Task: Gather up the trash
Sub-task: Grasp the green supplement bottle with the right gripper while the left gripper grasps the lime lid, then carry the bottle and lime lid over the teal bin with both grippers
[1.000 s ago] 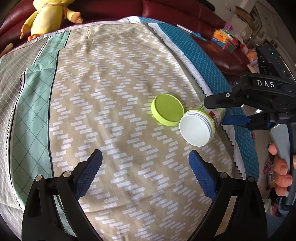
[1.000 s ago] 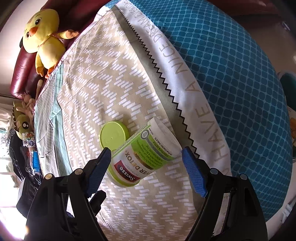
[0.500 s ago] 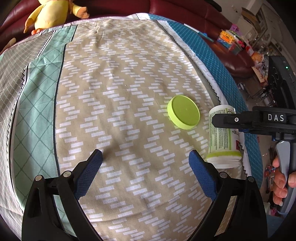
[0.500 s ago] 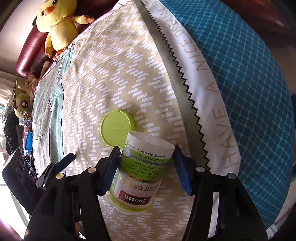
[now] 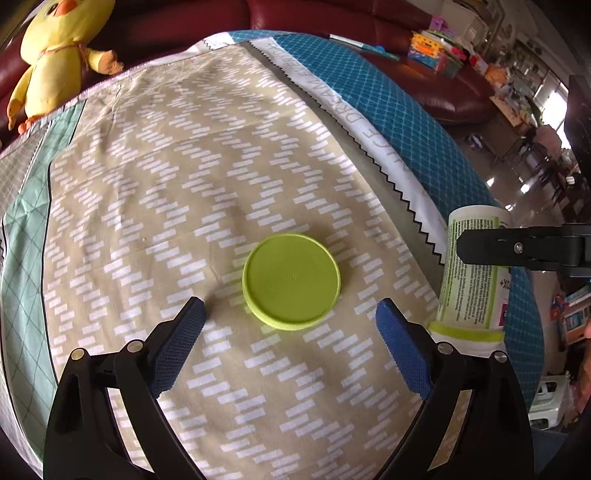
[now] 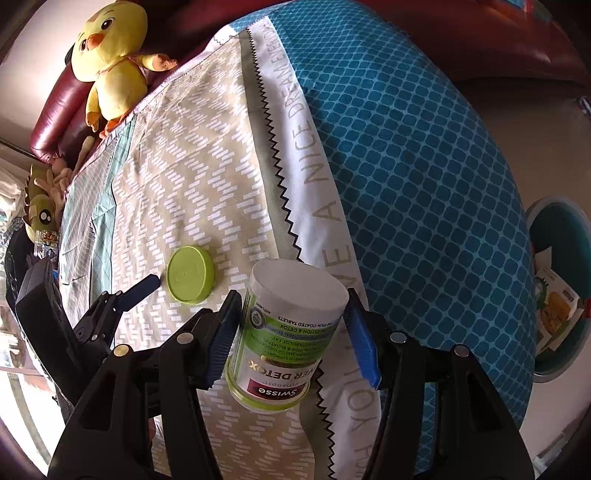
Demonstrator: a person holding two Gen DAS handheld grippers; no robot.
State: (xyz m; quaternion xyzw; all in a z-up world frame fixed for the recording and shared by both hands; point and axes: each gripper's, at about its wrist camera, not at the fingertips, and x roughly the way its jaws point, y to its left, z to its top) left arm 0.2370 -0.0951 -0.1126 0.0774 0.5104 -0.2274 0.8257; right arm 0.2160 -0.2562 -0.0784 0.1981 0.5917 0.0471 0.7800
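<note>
Right claw [image 6: 291,332]: your pads were pressed on both sides of the bottle [image 6: 284,332], which you held clear of the cloth, mouth end toward the camera, base pointing away.
Left claw [image 5: 290,321]: you had it wide, nothing between the pads; its jaws had just been closing a little, and it hovered just short of the lid [image 5: 291,281].
Lid: green, lying flat on the beige part of the cloth [image 5: 166,192], by itself, ahead of the gap between your left pads.
Bottle from the left view: it stood at the right edge, near the lid but not touching it, with the right claw's black finger across its label.
Cloth: beige with white dashes, a zigzag band with lettering, then blue lattice.
Beyond the cloth: a yellow plush duck [image 6: 110,55] sat against the red sofa [image 5: 332,14].
</note>
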